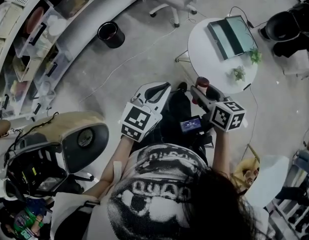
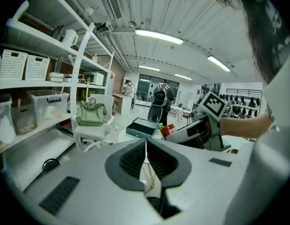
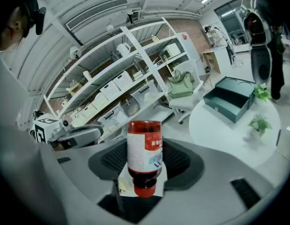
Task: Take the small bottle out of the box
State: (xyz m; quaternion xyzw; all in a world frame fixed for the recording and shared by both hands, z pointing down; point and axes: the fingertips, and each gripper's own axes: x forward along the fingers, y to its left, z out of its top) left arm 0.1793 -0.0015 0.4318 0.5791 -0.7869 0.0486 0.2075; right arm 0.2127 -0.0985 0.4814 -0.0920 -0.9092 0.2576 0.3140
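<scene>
Nearest the head camera is the person's printed shirt (image 1: 154,194), with both grippers beyond it. From there I see only a reddish glimpse at the right gripper (image 1: 199,90). Its own view shows the jaws clamped on the small bottle (image 3: 145,144), cap toward the camera, well apart from the open box (image 3: 229,100) on the round table (image 1: 204,49) far right. In its own view, the left gripper (image 2: 146,161) has its jaws pressed together, holding nothing.
</scene>
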